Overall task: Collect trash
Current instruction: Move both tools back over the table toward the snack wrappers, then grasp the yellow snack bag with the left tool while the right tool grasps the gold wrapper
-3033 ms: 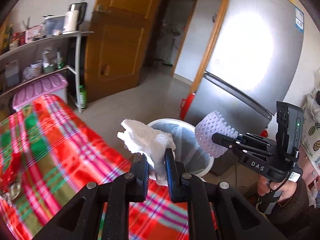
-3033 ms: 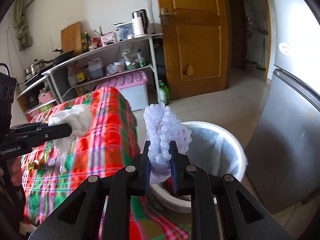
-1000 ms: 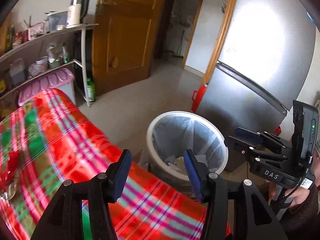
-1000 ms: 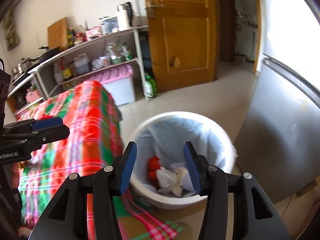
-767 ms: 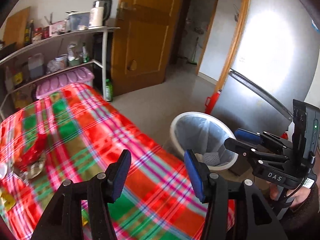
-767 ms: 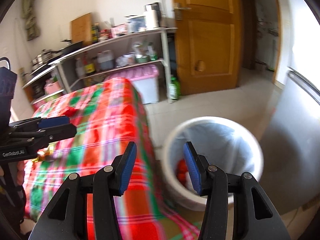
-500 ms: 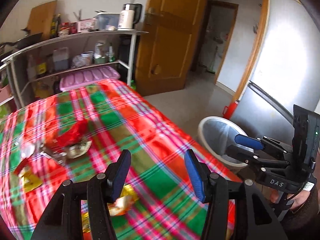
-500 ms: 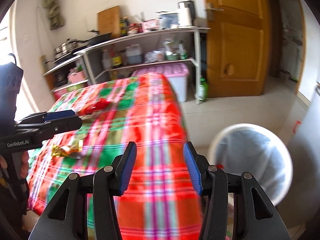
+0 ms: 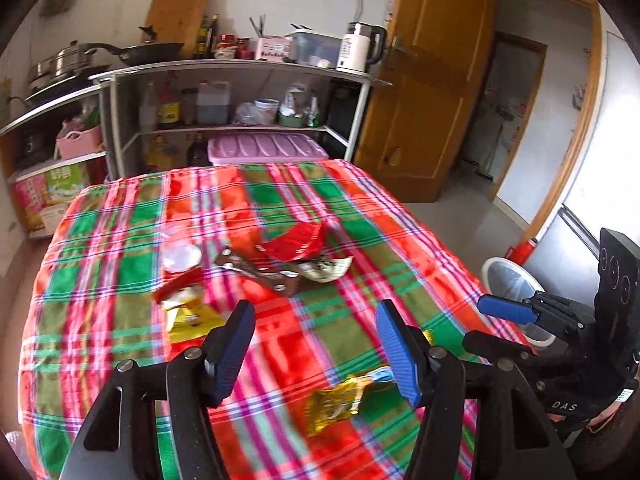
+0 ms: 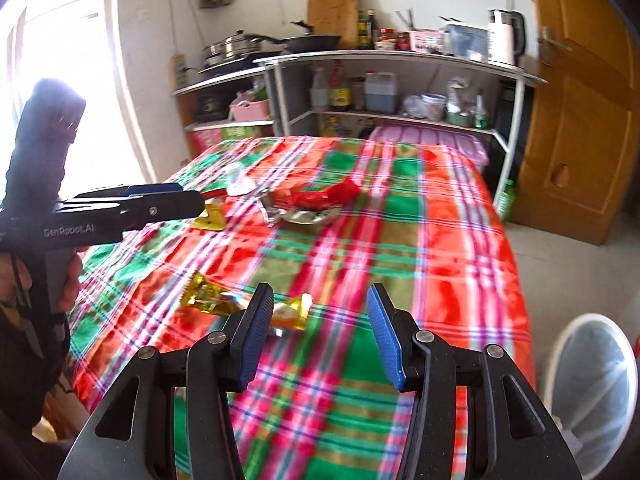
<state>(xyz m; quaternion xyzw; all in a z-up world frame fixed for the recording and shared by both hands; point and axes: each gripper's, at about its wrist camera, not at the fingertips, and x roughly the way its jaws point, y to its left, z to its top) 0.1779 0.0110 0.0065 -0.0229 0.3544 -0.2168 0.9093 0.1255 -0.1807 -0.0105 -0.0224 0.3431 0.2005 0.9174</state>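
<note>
While both hand-held grippers hover empty, left hand-held gripper [image 9: 316, 340] opening w/ nothing between, right hand-held gripper [image 10: 320, 324] wide, your gold wrapper [image 10: 212, 300] lies on the counter [image 10: 460, 240] just ahead-left of the right one, long axis crosswise.

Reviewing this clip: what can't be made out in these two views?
- Bin contents: right wrist view, cut off by the frame edge; left wrist view, the right gripper covers it.
- Wrapper print: both views, motion blur.
- Shelf bottle labels: too small.
</note>
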